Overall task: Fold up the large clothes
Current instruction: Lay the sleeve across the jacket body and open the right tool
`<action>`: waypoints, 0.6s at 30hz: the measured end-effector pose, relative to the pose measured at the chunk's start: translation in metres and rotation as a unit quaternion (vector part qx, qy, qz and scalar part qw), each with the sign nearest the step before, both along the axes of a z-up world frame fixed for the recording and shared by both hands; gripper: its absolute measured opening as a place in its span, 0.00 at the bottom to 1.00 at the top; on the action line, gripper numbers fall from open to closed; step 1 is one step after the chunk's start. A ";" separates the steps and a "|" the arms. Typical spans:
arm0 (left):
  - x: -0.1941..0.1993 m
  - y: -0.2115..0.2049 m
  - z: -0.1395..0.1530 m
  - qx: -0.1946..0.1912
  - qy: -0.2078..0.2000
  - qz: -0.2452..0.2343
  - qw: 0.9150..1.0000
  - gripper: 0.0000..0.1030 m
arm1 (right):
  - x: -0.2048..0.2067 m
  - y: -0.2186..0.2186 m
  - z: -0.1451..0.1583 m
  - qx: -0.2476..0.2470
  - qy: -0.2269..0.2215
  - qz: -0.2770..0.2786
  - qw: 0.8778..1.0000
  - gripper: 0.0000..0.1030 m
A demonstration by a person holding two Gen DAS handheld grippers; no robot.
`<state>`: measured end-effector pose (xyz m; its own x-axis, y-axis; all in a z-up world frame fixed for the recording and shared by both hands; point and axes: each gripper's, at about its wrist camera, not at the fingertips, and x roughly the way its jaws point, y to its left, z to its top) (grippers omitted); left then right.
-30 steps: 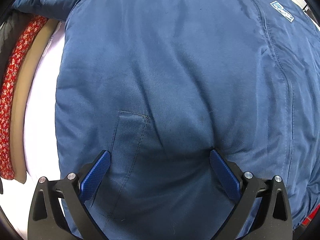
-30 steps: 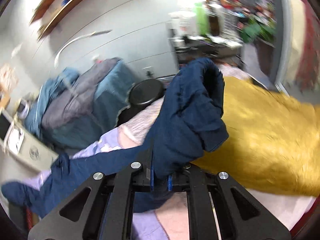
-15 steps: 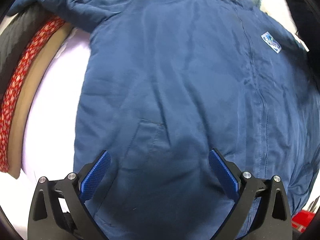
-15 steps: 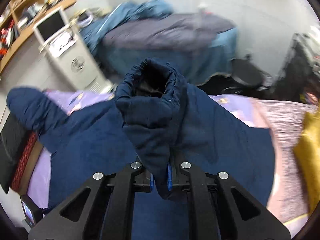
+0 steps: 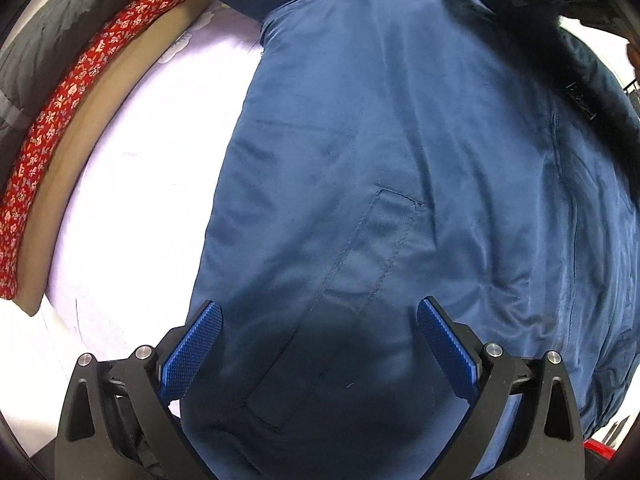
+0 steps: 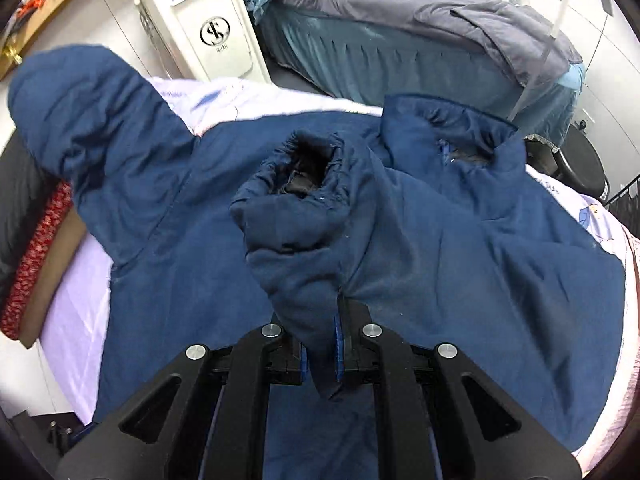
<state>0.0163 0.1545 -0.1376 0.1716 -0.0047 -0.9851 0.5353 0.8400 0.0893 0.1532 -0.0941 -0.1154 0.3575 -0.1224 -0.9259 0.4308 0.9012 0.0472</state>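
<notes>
In the left wrist view, a red flowered cloth [image 5: 60,96] runs along the edge from 9 to 11 o'clock, next to a tan board [image 5: 100,120]. The pale purple sheet [image 5: 152,184] sits beside it. The big blue jacket [image 5: 380,160] lies flat on the sheet and fills the middle and the 3 o'clock side. Its pocket [image 5: 360,264] is near the center. At 6 o'clock the left gripper [image 5: 318,346] hangs over the jacket with its jaws spread wide, holding nothing.

In the right wrist view, one sleeve [image 6: 92,120] lies out at 10 o'clock. The right gripper [image 6: 320,354] at 6 o'clock has its jaws pressed together, pinching the other sleeve's cuff [image 6: 304,208], which stands up in the center. The collar [image 6: 448,132] is at 1 o'clock. A gray-blue bed [image 6: 420,40] is at 12 o'clock.
</notes>
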 end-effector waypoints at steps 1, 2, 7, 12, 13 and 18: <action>0.000 0.002 -0.001 0.001 0.001 -0.002 1.000 0.94 | 0.004 0.002 -0.008 -0.003 0.012 0.003 1.000 0.12; 0.001 0.001 -0.001 0.003 0.001 -0.004 1.000 0.94 | 0.007 0.003 -0.013 -0.004 0.021 0.006 1.000 0.18; 0.011 -0.023 0.001 0.004 -0.004 -0.018 1.000 0.94 | 0.001 0.018 -0.022 0.019 0.029 0.040 0.999 0.56; 0.018 -0.037 0.001 -0.007 0.003 -0.016 1.000 0.94 | -0.046 0.026 0.009 0.046 -0.036 0.069 0.996 0.75; 0.019 -0.041 0.002 -0.011 0.003 -0.017 1.000 0.94 | -0.060 0.021 0.015 0.043 -0.048 0.056 0.996 0.75; 0.029 -0.089 0.022 -0.031 -0.036 -0.072 0.996 0.94 | -0.120 -0.039 0.018 0.014 -0.038 -0.065 0.997 0.75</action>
<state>0.0455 0.0657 -0.1154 0.2359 -0.0955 -0.9671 0.6440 0.7606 0.0820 0.0335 -0.1335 -0.0979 0.4095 -0.1460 -0.9006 0.5378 0.8360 0.1090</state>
